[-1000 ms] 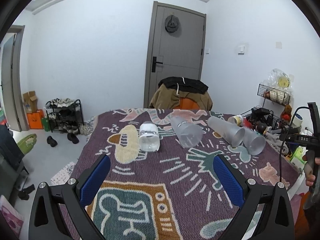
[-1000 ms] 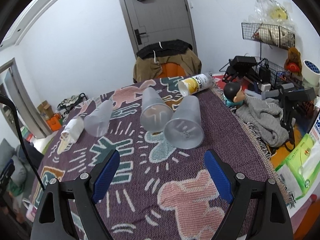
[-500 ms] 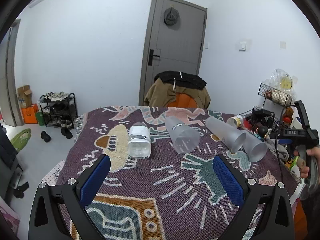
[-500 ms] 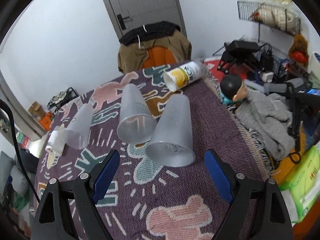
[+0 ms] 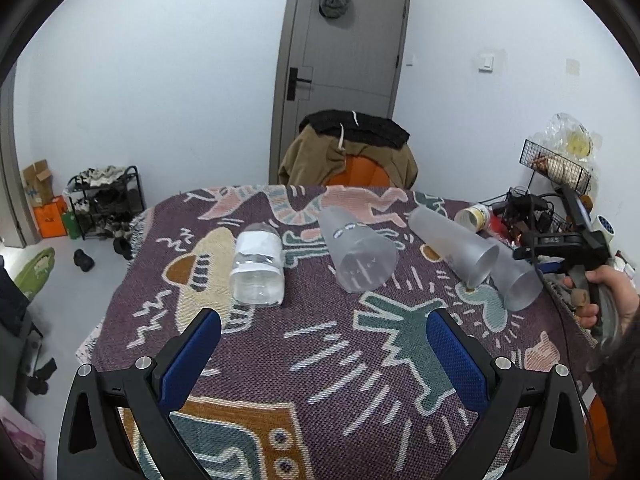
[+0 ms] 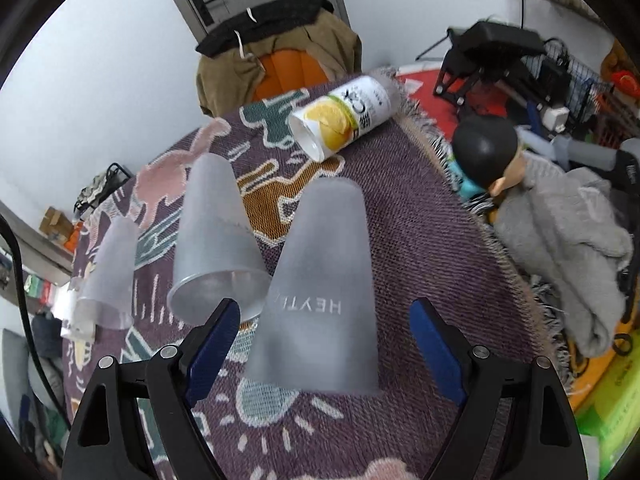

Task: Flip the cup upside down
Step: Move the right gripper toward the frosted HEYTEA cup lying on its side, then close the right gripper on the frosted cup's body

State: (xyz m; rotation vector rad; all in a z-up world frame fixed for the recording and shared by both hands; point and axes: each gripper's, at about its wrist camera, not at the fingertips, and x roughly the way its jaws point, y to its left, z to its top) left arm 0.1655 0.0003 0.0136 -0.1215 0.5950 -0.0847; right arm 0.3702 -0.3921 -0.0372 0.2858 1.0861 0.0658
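Three frosted plastic cups lie on their sides on the patterned blanket (image 5: 304, 364). In the right wrist view the nearest cup (image 6: 320, 292), marked HEYTEA, lies between the open blue pads of my right gripper (image 6: 324, 344), not touching them. A second cup (image 6: 214, 240) and a third (image 6: 110, 276) lie to its left. In the left wrist view the same cups show at the right (image 5: 514, 278), the middle right (image 5: 456, 248) and the centre (image 5: 360, 256). My left gripper (image 5: 324, 356) is open and empty above the blanket. The right gripper (image 5: 568, 240) shows at the right edge, held by a hand.
A clear bottle (image 5: 258, 268) lies left of the cups. A yellow-labelled can (image 6: 344, 118) lies at the far edge. A chair with clothes (image 5: 352, 152) stands behind the table. A doll (image 6: 486, 152), grey cloth (image 6: 560, 248) and clutter sit to the right.
My right gripper has moved forward and down, so the nearest cup now lies between its pads. My left gripper has drifted closer to the bottle and cups.
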